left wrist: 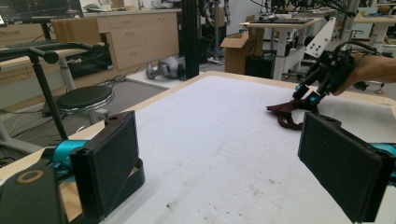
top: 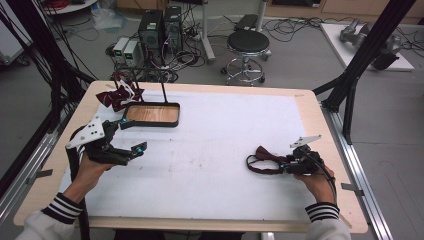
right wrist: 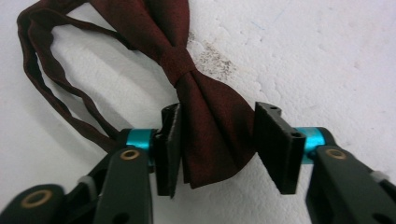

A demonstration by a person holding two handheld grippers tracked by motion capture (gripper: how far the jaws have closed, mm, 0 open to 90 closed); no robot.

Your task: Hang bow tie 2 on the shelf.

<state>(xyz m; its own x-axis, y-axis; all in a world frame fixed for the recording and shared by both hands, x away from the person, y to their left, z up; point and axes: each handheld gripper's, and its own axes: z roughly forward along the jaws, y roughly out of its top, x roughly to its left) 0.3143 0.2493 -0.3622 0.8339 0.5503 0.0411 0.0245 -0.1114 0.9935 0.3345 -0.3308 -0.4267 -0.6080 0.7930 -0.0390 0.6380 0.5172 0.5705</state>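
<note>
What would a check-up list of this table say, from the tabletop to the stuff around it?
Surface: white mat on a wooden table, faintly stained.
Job's things: dark red bow tie lying flat; second bow tie beside the wooden tray.
Clutter: nothing seen.
Grippers: right gripper straddles one wing of the bow tie, left pad touching, right pad apart; left gripper open, empty.
Cables: tangled on the floor.
Surroundings: stool, computer towers.

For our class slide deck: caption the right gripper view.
Right gripper straddles one wing of a dark red bow tie on the white table.
</note>
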